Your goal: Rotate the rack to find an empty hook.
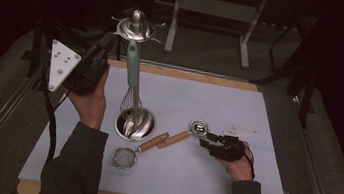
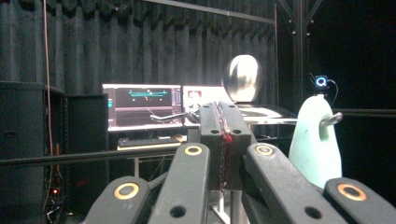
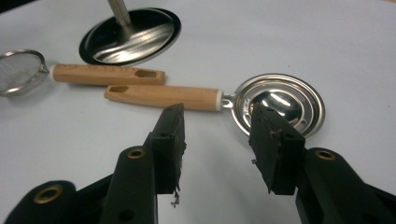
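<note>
- Standing at the near edge of the desk point(image 1: 265, 139), a person holds a tool in each hand over a pale sheet that covers the desktop.
- Left tool point(image 1: 95, 61) is raised off the desk at the left, near the top of a metal utensil stand point(image 1: 135, 29); its two black jaws are pressed tight together with nothing between them, plain in the left gripper view point(image 2: 223, 122).
- Just to the right of those closed jaws in that view is the rounded end of a mint-green whisk handle point(image 2: 314, 140), close by but apart from them.
- From above, the whisk point(image 1: 133, 79) hangs from the stand's top disc, its wires down at the round steel base point(image 1: 135, 124).
- Right tool point(image 1: 209, 140) sits low over the desk at the right, its jaws set moderately apart and holding nothing.
- In the right gripper view point(image 3: 217, 126), its jaws straddle the spot where a wooden handle meets the shiny bowl of a small steel spoon point(image 3: 279, 102); the pads are not pressing on it.
- That spoon point(image 1: 190, 131) lies flat on the sheet just right of the stand's base, handle pointing left and toward the near edge.
- A small mesh strainer point(image 1: 133, 153) with a matching wooden handle lies just beside it, its handle end next to the spoon's handle end.
</note>
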Action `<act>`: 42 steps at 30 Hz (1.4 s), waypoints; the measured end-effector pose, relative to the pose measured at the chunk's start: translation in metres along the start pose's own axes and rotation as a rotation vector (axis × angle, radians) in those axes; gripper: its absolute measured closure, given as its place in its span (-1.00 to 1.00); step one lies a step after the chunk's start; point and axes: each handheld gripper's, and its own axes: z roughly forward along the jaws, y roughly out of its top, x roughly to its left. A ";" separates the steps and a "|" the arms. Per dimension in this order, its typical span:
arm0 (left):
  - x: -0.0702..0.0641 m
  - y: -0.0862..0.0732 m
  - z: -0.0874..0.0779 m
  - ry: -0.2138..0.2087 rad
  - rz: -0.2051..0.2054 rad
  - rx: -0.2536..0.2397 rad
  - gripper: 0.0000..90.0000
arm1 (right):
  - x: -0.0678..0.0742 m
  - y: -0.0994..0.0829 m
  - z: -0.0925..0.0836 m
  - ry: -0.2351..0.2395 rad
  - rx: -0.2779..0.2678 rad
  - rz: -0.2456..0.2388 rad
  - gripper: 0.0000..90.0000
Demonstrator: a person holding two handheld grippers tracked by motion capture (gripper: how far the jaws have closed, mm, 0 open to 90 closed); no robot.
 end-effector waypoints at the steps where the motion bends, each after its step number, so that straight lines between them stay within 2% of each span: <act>1: 0.001 0.000 0.000 0.001 0.000 0.002 1.00 | 0.000 0.000 -0.001 0.002 -0.002 0.002 0.23; 17: 0.014 -0.001 0.009 0.046 -0.004 0.024 1.00 | -0.001 0.000 -0.001 0.007 -0.004 0.007 0.23; 28: 0.020 0.001 0.016 0.060 -0.005 0.047 1.00 | -0.001 -0.001 -0.001 0.007 -0.003 0.006 0.23; 35: 0.022 0.002 0.018 0.051 -0.009 0.061 1.00 | -0.002 -0.001 -0.001 0.006 -0.005 0.009 0.23; 42: 0.027 0.002 0.013 0.032 -0.016 0.078 1.00 | -0.005 -0.001 -0.003 0.000 -0.007 0.015 0.23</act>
